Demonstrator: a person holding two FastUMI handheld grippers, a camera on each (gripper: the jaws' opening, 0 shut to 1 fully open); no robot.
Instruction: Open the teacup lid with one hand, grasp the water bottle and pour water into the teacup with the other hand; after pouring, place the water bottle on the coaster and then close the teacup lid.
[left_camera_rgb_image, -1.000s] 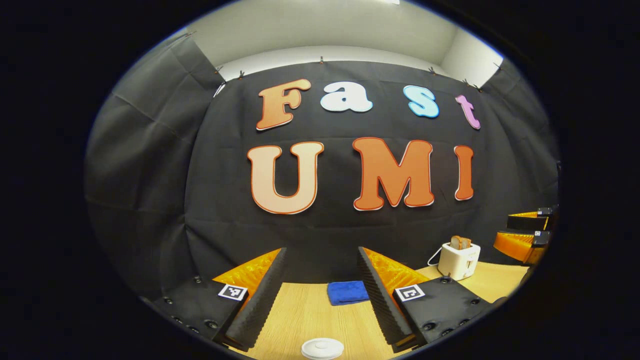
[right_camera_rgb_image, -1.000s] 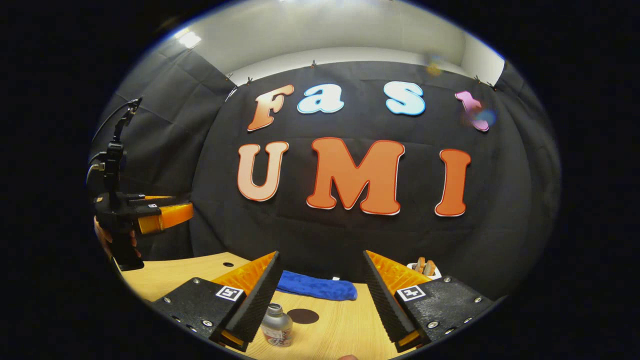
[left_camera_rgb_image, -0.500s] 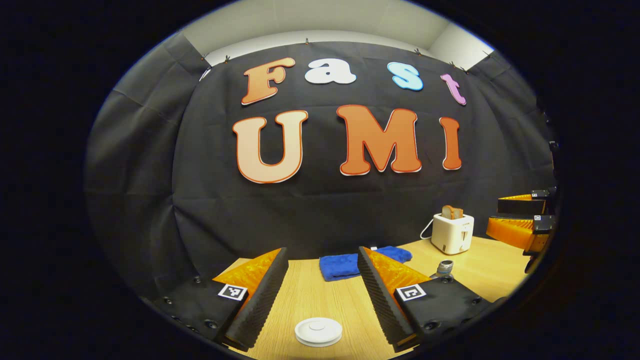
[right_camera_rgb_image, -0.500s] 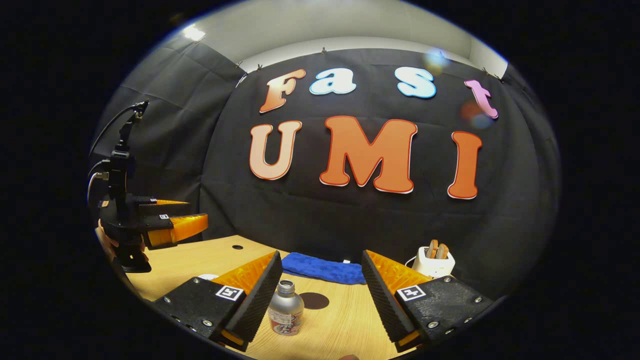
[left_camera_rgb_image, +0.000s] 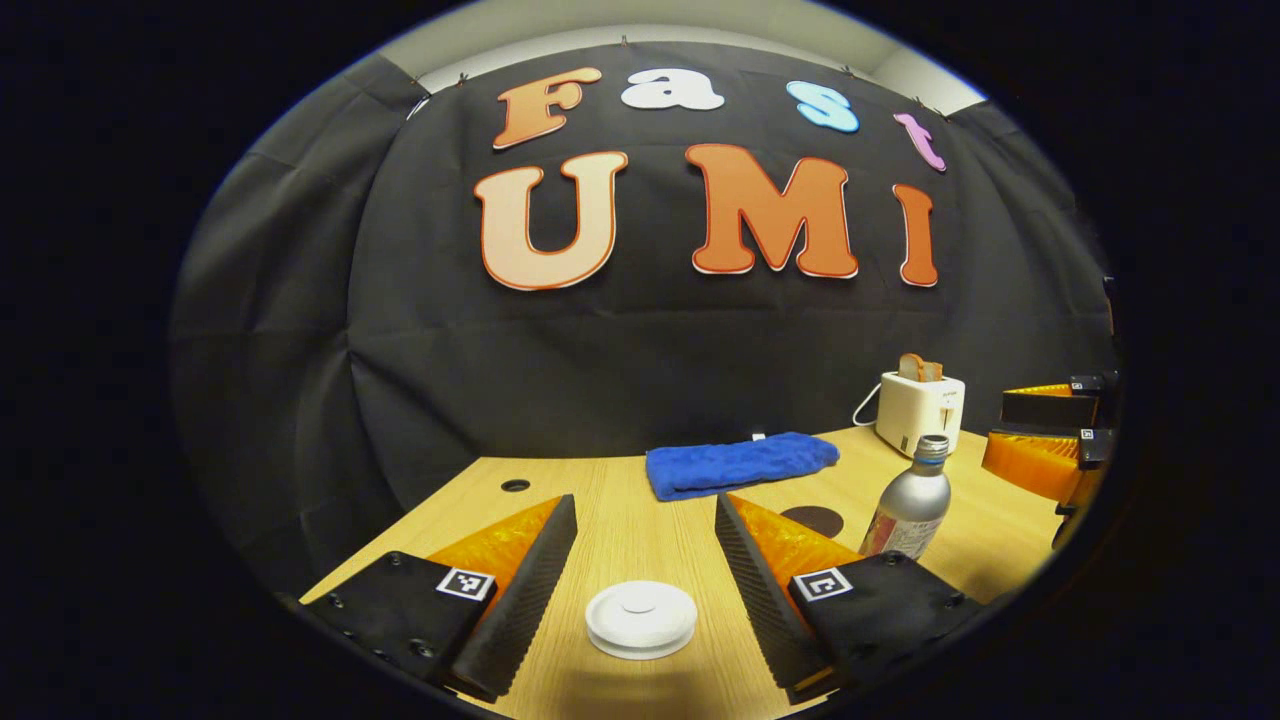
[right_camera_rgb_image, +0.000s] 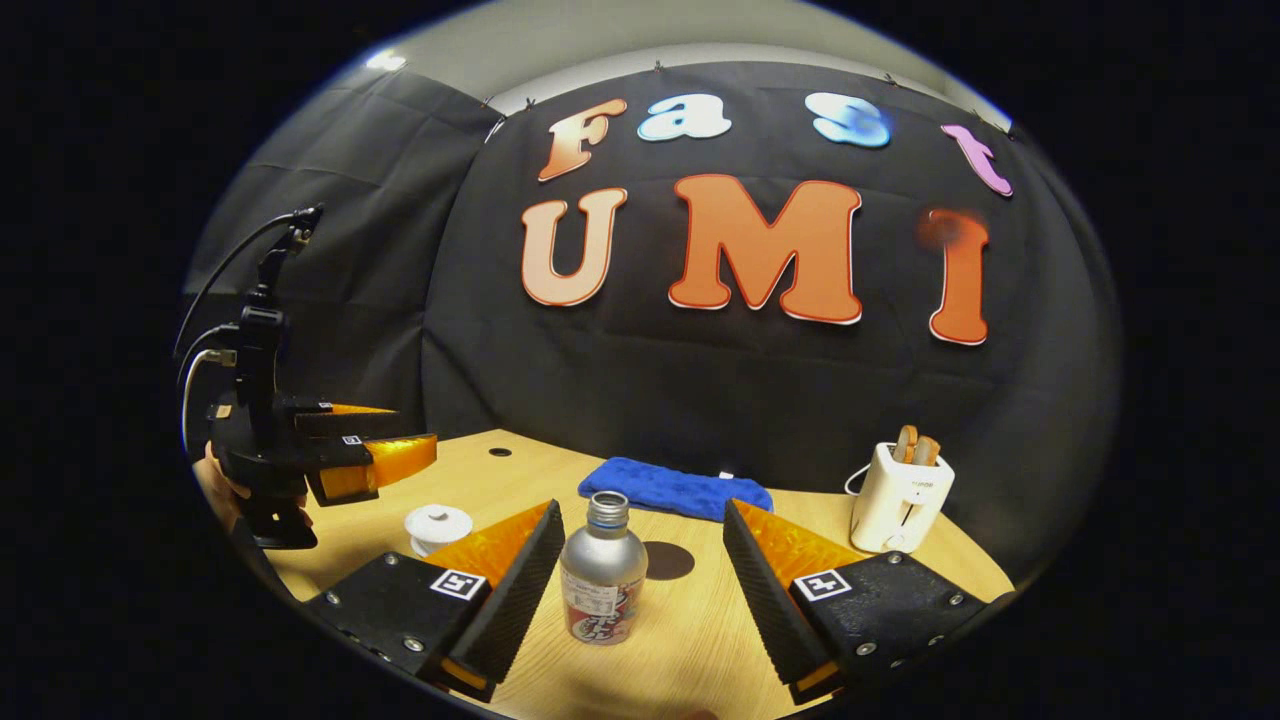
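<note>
Your light wooden table (left_camera_rgb_image: 640, 500) carries everything, and the silver metal water bottle (right_camera_rgb_image: 602, 583) with its printed label serves as the landmark here. It stands upright on the table, uncapped.

Behind the bottle, against the black cloth wall, lies the folded blue towel (right_camera_rgb_image: 675, 489). Off to the bottle's right and farther back sits the white toaster (right_camera_rgb_image: 900, 497) with slices of bread poking out of its slots.

Your left gripper (left_camera_rgb_image: 640, 560) has its orange-and-black fingers spread wide, released and holding nothing; it hovers well to the left of the bottle. In the right gripper view you see it beside a hand (right_camera_rgb_image: 222, 490) at the left edge, above the table.

Your right gripper (right_camera_rgb_image: 640, 570) is likewise spread wide and grasps nothing. The bottle stands between its fingers, just beside the left one; you cannot tell from the view whether that finger touches it, and the right finger is clearly apart.

The white round teacup lid (left_camera_rgb_image: 641, 619) sits closed on its cup, left of the bottle and lying between the left gripper's open fingers, touching neither.

The dark round coaster (right_camera_rgb_image: 669, 560) lies flat just behind the bottle, slightly to its right, in front of the towel.
</note>
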